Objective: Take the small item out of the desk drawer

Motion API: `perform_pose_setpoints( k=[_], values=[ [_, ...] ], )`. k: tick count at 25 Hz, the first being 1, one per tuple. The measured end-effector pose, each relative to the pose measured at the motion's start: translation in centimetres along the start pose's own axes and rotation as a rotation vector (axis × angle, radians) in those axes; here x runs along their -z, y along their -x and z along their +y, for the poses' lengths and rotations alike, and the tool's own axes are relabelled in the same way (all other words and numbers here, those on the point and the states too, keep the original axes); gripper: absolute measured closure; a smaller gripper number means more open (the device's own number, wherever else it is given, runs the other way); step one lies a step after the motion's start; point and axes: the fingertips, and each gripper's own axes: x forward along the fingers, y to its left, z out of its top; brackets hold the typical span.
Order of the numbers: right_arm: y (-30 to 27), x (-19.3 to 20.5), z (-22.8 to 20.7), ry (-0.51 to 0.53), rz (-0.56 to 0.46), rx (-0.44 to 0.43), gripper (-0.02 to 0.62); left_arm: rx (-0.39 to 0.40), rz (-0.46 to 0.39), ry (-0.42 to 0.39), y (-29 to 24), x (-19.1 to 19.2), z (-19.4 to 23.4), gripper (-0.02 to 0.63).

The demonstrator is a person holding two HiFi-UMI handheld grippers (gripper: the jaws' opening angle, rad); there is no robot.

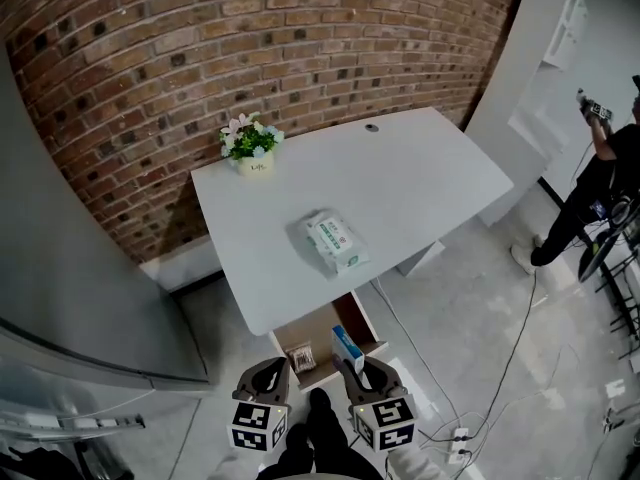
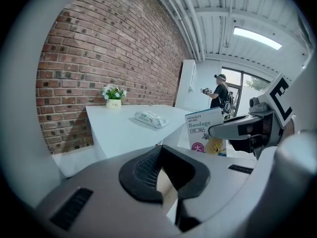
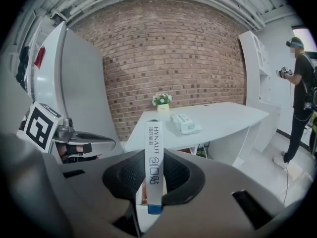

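Right gripper (image 3: 153, 185) is pinching the bandage box (image 3: 154, 157) across its broad faces, with the narrow edge facing the camera. The pads are pressing on both sides, so the box is standing upright and, I'm guessing, won't be swinging. It is hanging over the open drawer (image 1: 366, 320), just off the desk (image 1: 400, 178) edge, and I'm judging it about clear. Left gripper (image 1: 266, 376) is idling alongside with jaws barely parted and empty, leaving the right room to work. A brown packet (image 1: 301, 357) is lying in the drawer.
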Motion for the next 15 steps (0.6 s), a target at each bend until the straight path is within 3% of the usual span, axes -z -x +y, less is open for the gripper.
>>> perform_pose_setpoints(
  k=[15],
  values=[
    [4.6, -1.4, 0.6, -0.001, -0.113, 0.074, 0.502, 0.022, -0.038, -0.031, 2.1, -1.2, -0.8, 0.589]
  ],
)
